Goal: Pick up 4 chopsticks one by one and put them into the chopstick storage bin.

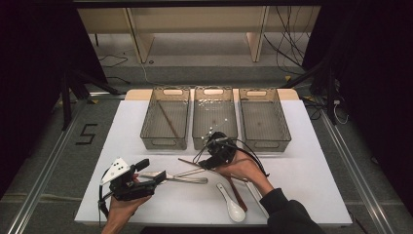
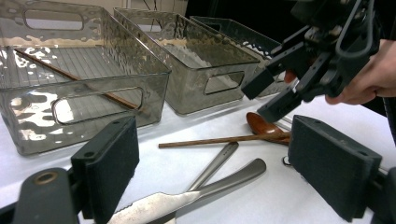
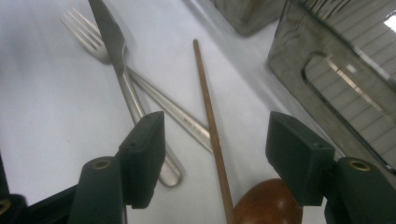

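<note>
Three bins: three clear grey plastic bins (image 1: 215, 119) stand side by side at the far part of the white table (image 1: 311, 170), touching or nearly so.
Left bin: one thin brown wooden chopstick (image 2: 74, 77) lies slanted on its floor.
Loose chopstick: a second thin brown wooden chopstick (image 3: 212, 130) lies flat on the table, near the middle bin, with its near end beside the bowl of a dark brown wooden spoon (image 3: 268, 205).
Right gripper: the right gripper (image 1: 207, 161) points down over this loose chopstick. Its jaws are apart, the stick lies between them in the right gripper view, and the pads do not press on it.
Left gripper: the left gripper (image 1: 152, 181) is low at the near left, level with the table, jaws wide apart and holding nothing.
Metal cutlery: a steel table knife (image 2: 187, 198) and a steel fork (image 3: 88, 39) lie crossed on the table between the two grippers, the knife blade toward the left gripper.
White spoon: a white ceramic soup spoon (image 1: 233, 204) lies near the front edge, right of centre.
</note>
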Demonstrator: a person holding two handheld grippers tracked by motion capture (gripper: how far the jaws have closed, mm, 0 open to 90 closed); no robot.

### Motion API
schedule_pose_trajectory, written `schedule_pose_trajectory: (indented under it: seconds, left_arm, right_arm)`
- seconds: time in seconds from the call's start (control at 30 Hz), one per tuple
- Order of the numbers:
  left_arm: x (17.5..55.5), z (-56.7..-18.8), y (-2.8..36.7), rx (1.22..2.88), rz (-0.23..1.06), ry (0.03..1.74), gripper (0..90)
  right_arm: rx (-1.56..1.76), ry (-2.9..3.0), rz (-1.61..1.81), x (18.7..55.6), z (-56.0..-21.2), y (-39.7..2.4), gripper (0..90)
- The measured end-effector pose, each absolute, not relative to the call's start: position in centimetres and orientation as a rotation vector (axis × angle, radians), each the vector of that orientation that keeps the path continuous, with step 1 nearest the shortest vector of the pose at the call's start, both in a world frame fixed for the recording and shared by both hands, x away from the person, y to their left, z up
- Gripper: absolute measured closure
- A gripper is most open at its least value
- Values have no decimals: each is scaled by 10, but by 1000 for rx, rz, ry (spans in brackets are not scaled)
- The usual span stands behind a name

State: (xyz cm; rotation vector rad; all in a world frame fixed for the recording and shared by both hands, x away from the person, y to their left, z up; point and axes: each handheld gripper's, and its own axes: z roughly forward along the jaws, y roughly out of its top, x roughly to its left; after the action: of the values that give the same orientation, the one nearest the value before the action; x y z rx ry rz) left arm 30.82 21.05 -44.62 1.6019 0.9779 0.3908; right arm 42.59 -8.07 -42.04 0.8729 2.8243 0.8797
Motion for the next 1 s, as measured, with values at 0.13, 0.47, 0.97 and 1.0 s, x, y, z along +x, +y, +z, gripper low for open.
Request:
schedule_pose_trajectory:
  seconds: [0.13, 0.47, 0.97, 1.0]
  left_arm:
    - [308, -446, 211, 1602, 391, 978, 159]
    - [308, -446, 210, 1602, 388, 977, 159]
    - [308, -446, 210, 1604, 390, 976, 159]
    - [308, -446, 210, 1605, 390, 977, 159]
  right_arm:
    - [865, 2848, 823, 425, -428, -79, 416]
    - [835, 2873, 740, 427, -441, -76, 478]
    - [801, 2901, 650, 428, -453, -74, 611]
    - [797, 2904, 637, 428, -454, -74, 621]
